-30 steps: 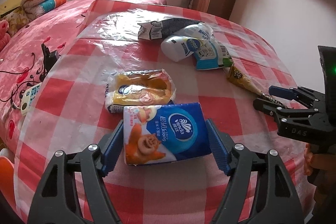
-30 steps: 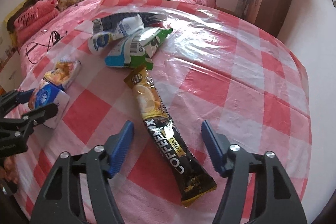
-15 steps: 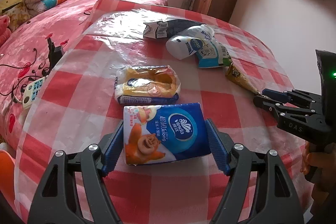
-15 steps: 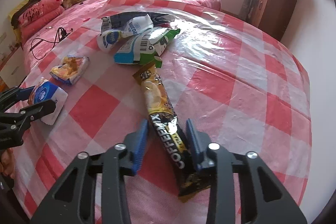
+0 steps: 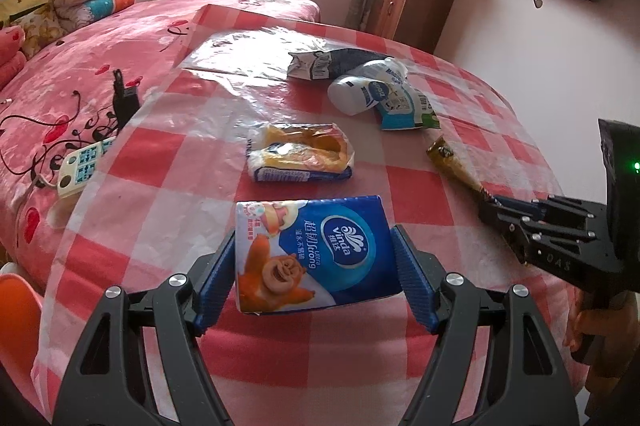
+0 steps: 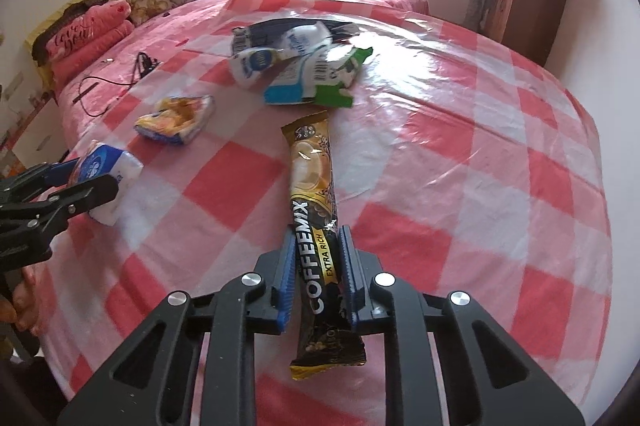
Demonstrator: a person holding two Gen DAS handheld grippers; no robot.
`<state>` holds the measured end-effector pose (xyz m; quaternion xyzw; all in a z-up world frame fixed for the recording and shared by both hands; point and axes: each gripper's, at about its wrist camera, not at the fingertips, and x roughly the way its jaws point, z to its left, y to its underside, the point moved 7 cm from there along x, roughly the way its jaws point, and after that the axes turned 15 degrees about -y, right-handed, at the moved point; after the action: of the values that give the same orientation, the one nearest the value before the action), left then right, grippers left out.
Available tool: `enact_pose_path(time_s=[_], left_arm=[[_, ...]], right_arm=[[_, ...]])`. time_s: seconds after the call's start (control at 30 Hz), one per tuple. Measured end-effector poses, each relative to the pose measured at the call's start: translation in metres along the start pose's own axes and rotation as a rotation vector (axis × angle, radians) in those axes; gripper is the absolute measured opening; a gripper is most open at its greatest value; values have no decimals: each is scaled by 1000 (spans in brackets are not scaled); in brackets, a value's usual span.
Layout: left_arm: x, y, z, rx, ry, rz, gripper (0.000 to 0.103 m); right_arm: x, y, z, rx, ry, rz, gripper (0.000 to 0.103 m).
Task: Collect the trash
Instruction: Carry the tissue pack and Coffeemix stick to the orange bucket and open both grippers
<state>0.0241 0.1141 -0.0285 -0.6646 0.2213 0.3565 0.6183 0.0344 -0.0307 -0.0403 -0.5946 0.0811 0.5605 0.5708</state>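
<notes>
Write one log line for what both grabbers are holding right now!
left gripper: shut on tissue pack | right gripper: just closed on coffee stick | other wrappers: on checked cloth

Bread pack [image 5: 301, 157] behind tissue pack [image 5: 312, 250] (cloth [image 5: 168, 194] beneath) — apart.

Tablecloth [image 6: 440, 154]: you worked over red-and-white checks.
Tissue pack [image 5: 312, 250]: blue, with an orange cartoon bear.
Coffee sachet [image 6: 316, 186]: black and gold, white lettering.
Bread wrapper [image 5: 300, 158]: clear, yellow-orange inside.
Gripper pads [image 6: 286, 278]: blue, on black frames.
Bedspread [image 5: 80, 74]: pink, floral.
</notes>
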Motion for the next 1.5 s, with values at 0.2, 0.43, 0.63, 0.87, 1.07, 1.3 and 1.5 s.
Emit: enact_pose_path(time_s=[0.2, 0.43, 0.63, 0.87, 1.07, 1.3, 1.5], left_arm=[[-7, 7, 15, -12, -24, -3, 74], [-17, 11, 41, -29, -79, -18, 74], [-26, 12, 66, -59, -123, -29, 74], [-36, 15, 101, -94, -177, -41, 74], [-43, 22, 131, -126, -216, -42, 74], [-49, 33, 167, -168, -261, -35, 74], [-54, 45, 201, -211, -311, -26, 74]], right_arm=[[0, 10, 28, -5, -47, -1, 21], [1, 11, 65, -19, -120, -4, 21], [5, 10, 98, -68, -161, 13, 21], [14, 8, 134, -124, -209, 41, 21], [22, 5, 169, -180, -247, 66, 21], [33, -1, 212, -253, -295, 95, 21], [47, -4, 252, -333, -332, 130, 21]])
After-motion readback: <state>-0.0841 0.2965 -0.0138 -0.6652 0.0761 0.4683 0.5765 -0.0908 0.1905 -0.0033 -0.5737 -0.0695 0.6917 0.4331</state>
